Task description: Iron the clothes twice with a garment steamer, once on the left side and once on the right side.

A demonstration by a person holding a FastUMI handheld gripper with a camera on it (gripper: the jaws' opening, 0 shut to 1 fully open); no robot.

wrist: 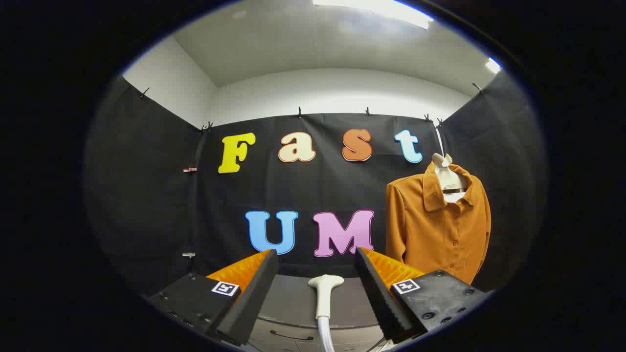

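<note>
A recording booth walled in clipped black cloth (146,195) under a white ceiling with strip lights (376,10), an orange shirt (435,230) hung inside.

White steamer head (325,293) upright on its hose, orange button-front shirt (437,227) hanging on hanger beyond, right.

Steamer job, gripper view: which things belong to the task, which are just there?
Task things:
- steamer head on its hose, between the fingers, not gripped
- orange shirt hanging on a hanger, beyond the right finger
- gripper, open

Just there:
- grey table under the steamer head
- clips pinning the black cloth
- ceiling light
</note>
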